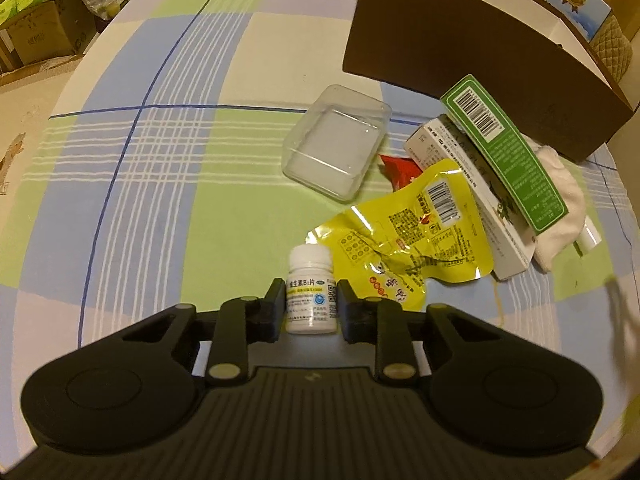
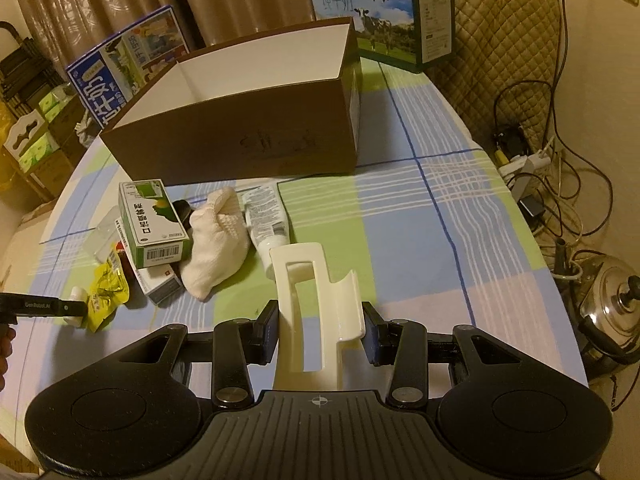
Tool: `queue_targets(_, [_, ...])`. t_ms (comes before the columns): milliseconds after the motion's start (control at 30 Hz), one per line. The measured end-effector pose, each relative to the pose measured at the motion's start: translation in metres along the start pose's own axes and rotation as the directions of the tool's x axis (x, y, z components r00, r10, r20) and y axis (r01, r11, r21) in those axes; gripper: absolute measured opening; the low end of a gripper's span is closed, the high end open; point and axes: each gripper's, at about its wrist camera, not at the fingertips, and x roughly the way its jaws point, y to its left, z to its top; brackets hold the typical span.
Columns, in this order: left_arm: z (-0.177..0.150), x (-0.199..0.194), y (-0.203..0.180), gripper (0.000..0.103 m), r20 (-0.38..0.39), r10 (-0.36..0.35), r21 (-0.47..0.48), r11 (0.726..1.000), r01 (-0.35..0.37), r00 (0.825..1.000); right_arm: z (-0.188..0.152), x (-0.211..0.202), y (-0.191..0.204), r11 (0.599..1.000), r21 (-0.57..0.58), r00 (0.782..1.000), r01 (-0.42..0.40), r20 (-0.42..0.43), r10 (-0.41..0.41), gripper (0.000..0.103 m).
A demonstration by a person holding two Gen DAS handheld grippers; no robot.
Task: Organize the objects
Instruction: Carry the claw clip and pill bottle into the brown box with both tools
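Between the pads of the left hand-held gripper (image 1: 311, 305) stands a small white pill bottle (image 1: 311, 294), upright on the checked worktop (image 1: 160, 200), its cap pointing away from the camera; the jaws are clamped on the bottle's labelled sides. Just beyond and to the right of that gripper lies a crumpled yellow packet (image 1: 412, 236), touching or nearly touching the bottle, and farther ahead sits a clear plastic tray (image 1: 336, 142). The brown cardboard box (image 1: 472, 52), the likely place for the things, lies well ahead and to the right of the left gripper, so the bottle would have to be lifted and carried forward and rightward over the pile of small cartons (image 1: 504, 160) and the white cloth (image 1: 560, 200). The right hand-held gripper (image 2: 320, 334) grips a cream plastic holder (image 2: 312, 304), its long axis running straight along the fingers, away from the camera. From this gripper the box (image 2: 240, 136) is almost dead ahead with its open top facing up, so the right hand appears better lined up with it, while the left must cross the clutter.
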Motion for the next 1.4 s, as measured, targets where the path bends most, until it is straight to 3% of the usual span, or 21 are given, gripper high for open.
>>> queue_targets(233, [0.000,-0.009,0.007,0.022,0.014,0.001,-0.011,1.000,-0.001,1.000,0.010,0.002,0.003,1.000,-0.017,1.000,-0.017,0.009,0.018,0.039])
queue_targets(500, [0.019,-0.044,-0.004,0.022,0.093,-0.017,-0.003,1.000,0.017,0.996,0.032,-0.001,0.002,0.997,-0.043,0.997,-0.059,0.041,0.061,0.039])
queue_targets(733, [0.063,-0.073,-0.034,0.022,0.197,-0.072,0.063,0.996,0.061,0.978,0.070,-0.003,0.003,0.990,-0.073,0.988,-0.118,0.091,0.125,0.039])
queue_targets(1000, [0.125,-0.073,-0.083,0.022,0.264,-0.145,0.155,0.982,0.107,0.953,0.132,0.008,0.016,0.976,-0.130,0.968,-0.177,0.158,0.196,0.038])
queue_targets(1233, [0.186,-0.045,-0.124,0.022,0.234,-0.189,0.209,0.968,0.140,0.954,0.187,0.043,0.037,0.966,-0.163,0.957,-0.200,0.178,0.228,0.038])
queue_targets(1400, [0.218,-0.013,-0.141,0.022,0.179,-0.197,0.214,0.964,0.158,0.964,0.218,0.081,0.046,0.969,-0.145,0.964,-0.198,0.149,0.219,0.038])
